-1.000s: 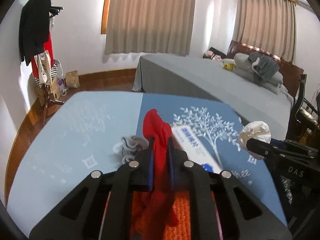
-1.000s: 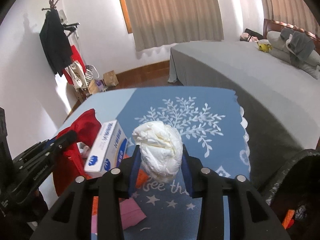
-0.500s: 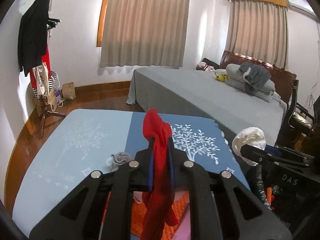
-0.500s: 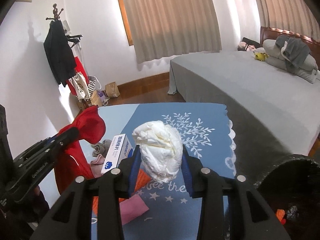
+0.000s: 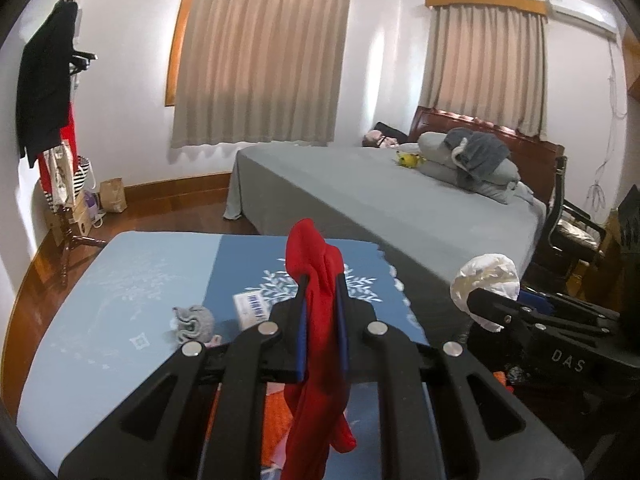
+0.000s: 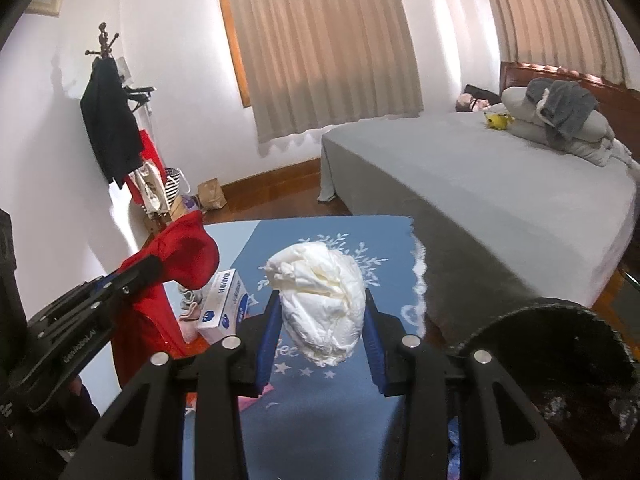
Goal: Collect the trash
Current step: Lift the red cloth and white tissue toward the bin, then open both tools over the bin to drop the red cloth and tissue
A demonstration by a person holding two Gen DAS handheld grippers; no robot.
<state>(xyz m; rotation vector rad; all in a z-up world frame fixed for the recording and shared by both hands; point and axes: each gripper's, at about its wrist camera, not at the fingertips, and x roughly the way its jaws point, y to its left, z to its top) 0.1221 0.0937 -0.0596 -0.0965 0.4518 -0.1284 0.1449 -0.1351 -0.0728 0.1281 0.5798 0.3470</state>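
My left gripper [image 5: 320,312] is shut on a red cloth [image 5: 318,280] that hangs down between its fingers, held well above the blue table [image 5: 120,300]. My right gripper [image 6: 320,316] is shut on a crumpled white paper wad [image 6: 320,300], also lifted above the table. The wad shows at the right in the left wrist view [image 5: 486,280], and the red cloth at the left in the right wrist view [image 6: 180,256]. A black trash bag [image 6: 560,344] stands open at the lower right, beside the table.
On the table lie a white and blue box [image 6: 224,304], a grey crumpled cloth [image 5: 192,320], and orange and pink pieces [image 5: 276,408] under the grippers. A grey bed [image 5: 380,200] stands behind the table. A coat rack [image 5: 52,120] stands left, a chair [image 5: 572,232] right.
Both grippers have risen and pulled back from the table with their loads still held. The table looks smaller and lower, and more of the black bag's rim shows at the right.
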